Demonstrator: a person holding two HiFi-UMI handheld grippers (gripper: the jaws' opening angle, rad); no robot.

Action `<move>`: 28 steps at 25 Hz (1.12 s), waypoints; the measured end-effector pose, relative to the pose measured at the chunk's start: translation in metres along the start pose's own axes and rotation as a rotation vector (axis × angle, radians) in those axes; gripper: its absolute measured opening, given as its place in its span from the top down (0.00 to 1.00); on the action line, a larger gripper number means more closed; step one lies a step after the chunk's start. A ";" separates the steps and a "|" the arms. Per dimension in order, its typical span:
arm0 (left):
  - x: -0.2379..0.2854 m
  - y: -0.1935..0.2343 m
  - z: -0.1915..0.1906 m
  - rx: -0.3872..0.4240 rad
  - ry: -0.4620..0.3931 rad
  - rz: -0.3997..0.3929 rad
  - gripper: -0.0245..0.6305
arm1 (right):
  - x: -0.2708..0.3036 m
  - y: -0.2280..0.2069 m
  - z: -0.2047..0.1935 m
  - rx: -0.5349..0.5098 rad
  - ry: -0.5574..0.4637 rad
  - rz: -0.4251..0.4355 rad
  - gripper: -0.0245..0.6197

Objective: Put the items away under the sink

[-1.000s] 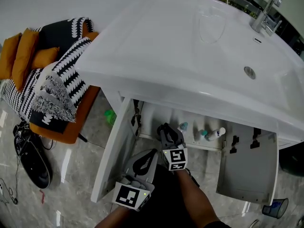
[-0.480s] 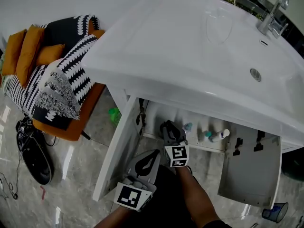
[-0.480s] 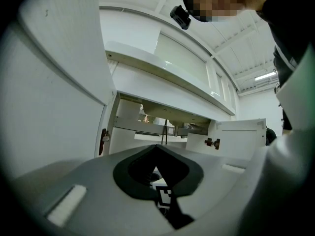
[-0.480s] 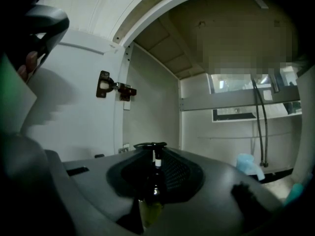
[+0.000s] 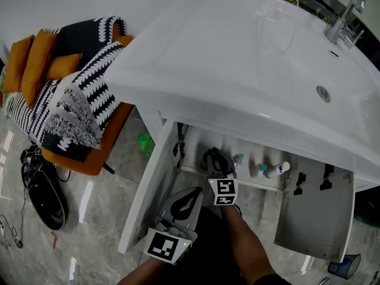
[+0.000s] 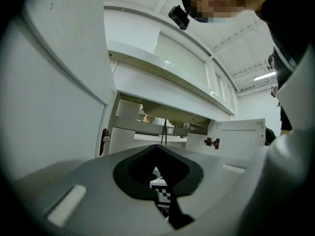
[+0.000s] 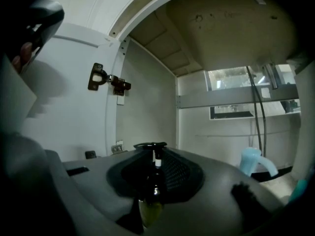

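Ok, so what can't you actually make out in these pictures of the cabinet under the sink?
Dark pump bottle: right gripper view, base sunk between the right gripper's jaws, label lost in dim light; head view, the gripper covers it.
Floor of the cabinet below that bottle: right gripper view, the gripper's body blocks it; head view, the sink counter overhangs it.
Small bottles inside: head view, too small to identify.

Grey left tool (image 5: 191, 193), right tool (image 5: 214, 155), chequered marker cubes (image 5: 223, 190), perhaps dark clothing (image 5: 208, 248)
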State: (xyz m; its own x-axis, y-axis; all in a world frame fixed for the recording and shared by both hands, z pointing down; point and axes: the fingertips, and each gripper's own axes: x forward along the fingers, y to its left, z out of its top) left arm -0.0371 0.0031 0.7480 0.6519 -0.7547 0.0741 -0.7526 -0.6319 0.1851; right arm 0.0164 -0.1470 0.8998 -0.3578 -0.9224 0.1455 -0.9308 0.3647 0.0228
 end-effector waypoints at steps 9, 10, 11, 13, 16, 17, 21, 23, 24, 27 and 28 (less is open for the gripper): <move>-0.001 0.002 -0.001 0.001 0.003 0.000 0.95 | 0.008 -0.001 -0.003 -0.002 0.007 -0.002 0.85; -0.002 0.002 -0.001 -0.001 0.004 0.000 0.95 | 0.008 -0.002 -0.003 0.000 0.006 -0.006 0.85; -0.002 0.003 -0.002 -0.001 0.003 0.001 0.95 | 0.010 -0.003 -0.003 0.002 0.005 -0.010 0.85; -0.003 0.003 -0.002 0.001 0.002 0.003 0.95 | 0.012 -0.005 -0.002 0.003 0.003 -0.017 0.85; -0.003 0.002 -0.003 0.002 0.005 0.002 0.95 | 0.013 -0.007 -0.002 -0.001 0.001 -0.015 0.85; -0.004 0.003 -0.003 0.001 0.006 0.002 0.95 | 0.012 -0.006 -0.002 -0.002 -0.002 -0.013 0.85; -0.003 0.003 -0.004 -0.003 0.006 0.002 0.95 | 0.010 -0.002 -0.002 -0.012 -0.019 -0.005 0.85; -0.002 0.003 -0.004 0.000 0.003 0.001 0.95 | 0.009 -0.002 -0.003 -0.015 -0.022 -0.001 0.85; -0.002 0.002 -0.004 0.000 0.001 0.000 0.95 | 0.009 -0.003 -0.003 -0.016 -0.022 -0.001 0.85; -0.001 0.001 -0.004 -0.004 0.000 -0.002 0.95 | 0.007 -0.003 -0.003 -0.019 -0.025 -0.001 0.85; -0.001 0.000 -0.004 -0.005 0.000 -0.002 0.95 | 0.007 -0.002 -0.003 -0.021 -0.026 -0.001 0.85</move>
State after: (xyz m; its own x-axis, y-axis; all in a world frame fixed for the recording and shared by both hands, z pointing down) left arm -0.0381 0.0046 0.7516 0.6534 -0.7534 0.0734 -0.7508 -0.6325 0.1904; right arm 0.0163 -0.1537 0.9041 -0.3591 -0.9256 0.1194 -0.9295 0.3662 0.0433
